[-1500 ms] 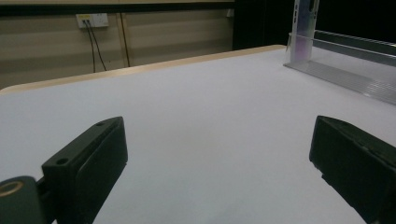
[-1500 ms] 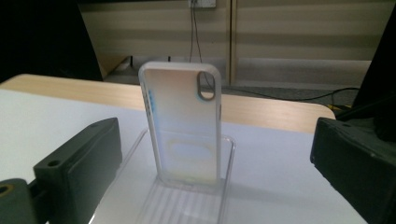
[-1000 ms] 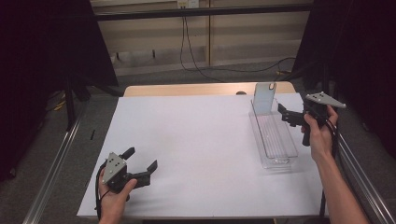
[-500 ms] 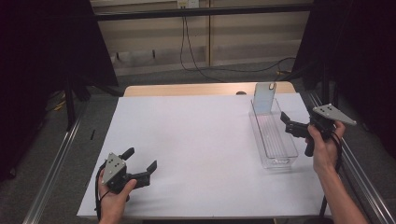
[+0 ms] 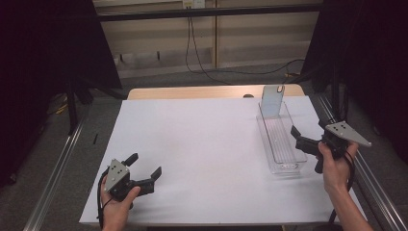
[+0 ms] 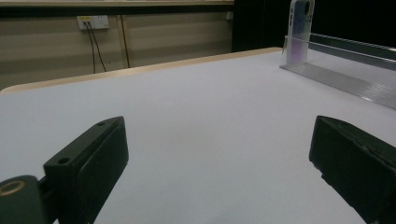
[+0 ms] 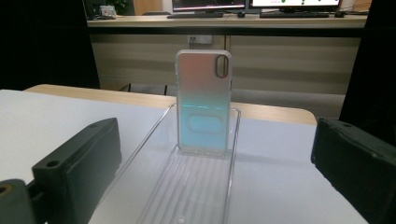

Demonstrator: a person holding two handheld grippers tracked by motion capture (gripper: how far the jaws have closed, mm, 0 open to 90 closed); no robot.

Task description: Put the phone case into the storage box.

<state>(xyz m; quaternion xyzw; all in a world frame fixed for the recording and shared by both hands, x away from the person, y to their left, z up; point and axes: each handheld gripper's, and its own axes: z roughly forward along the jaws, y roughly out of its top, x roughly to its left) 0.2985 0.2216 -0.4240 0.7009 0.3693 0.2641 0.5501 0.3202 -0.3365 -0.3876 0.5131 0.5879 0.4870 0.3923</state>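
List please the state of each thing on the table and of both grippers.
Phone case: upright, leaning against the far end wall of the tray.
Clear plastic tray: flat on the table, holding nothing else.
Left gripper: fingers open, holding nothing.
Right gripper: fingers open, holding nothing, pointing at the tray.

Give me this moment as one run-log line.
left tongs: open, low over white sheet | right tongs: open, at near end of clear tray | phone case: upright at tray's far end, ungripped
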